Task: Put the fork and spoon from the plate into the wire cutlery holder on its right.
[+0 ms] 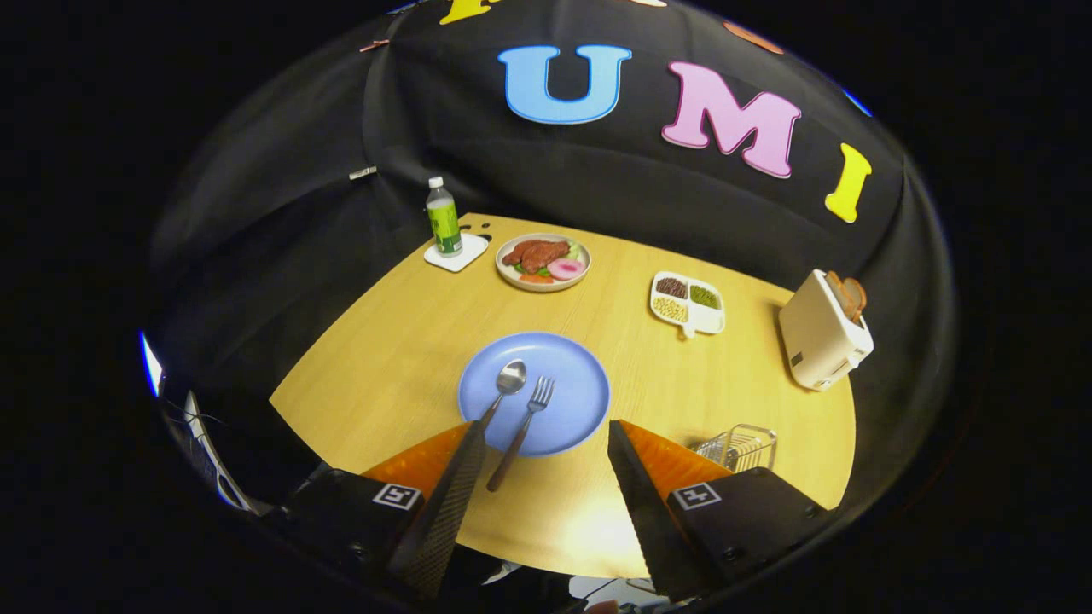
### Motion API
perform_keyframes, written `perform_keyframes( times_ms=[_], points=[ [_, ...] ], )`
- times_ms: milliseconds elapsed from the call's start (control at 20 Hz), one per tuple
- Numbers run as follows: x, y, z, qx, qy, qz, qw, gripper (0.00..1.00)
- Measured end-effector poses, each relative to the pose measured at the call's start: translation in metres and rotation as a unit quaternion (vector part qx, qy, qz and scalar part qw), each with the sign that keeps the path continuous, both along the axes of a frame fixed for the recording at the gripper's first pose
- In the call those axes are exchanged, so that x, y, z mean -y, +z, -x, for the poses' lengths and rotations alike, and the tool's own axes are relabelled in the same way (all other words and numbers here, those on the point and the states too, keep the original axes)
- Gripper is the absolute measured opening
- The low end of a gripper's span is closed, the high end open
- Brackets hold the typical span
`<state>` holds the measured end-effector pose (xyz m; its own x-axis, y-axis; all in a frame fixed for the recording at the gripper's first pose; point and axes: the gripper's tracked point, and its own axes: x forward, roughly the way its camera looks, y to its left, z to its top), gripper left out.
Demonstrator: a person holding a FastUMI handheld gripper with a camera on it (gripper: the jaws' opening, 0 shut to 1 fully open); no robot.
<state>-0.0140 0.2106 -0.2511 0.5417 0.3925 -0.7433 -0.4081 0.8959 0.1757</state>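
A blue plate [567,401] lies on the wooden table just ahead of my fingers. On it rest a spoon [509,379] and a fork [531,406], side by side, the fork handle reaching off the plate's near rim toward me. The spoon handle runs down behind my left fingertip. My gripper [543,426] stands open above the table, with the plate's near edge and the fork handle showing between the fingers, nothing held. The wire cutlery holder [739,446] stands to the right of the plate, partly hidden behind my right finger.
Beyond the plate sit a dish of meat and vegetables [543,261], a green-labelled bottle [443,219] on a white coaster, and a divided white dish of beans [688,303]. A white toaster [822,333] with bread stands at the far right edge.
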Motion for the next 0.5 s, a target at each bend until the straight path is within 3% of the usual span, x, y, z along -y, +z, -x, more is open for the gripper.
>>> perform_keyframes(
  times_ms=[250, 400, 500],
  points=[
    [-0.031, -0.056, -0.004, -0.053, 0.014, 0.017, 0.998, 0.74],
    [-0.043, -0.083, -0.009, -0.087, 0.002, 0.018, 0.996, 0.72],
    [-0.047, -0.101, -0.013, -0.106, -0.011, 0.02, 0.994, 0.63]
  ],
)
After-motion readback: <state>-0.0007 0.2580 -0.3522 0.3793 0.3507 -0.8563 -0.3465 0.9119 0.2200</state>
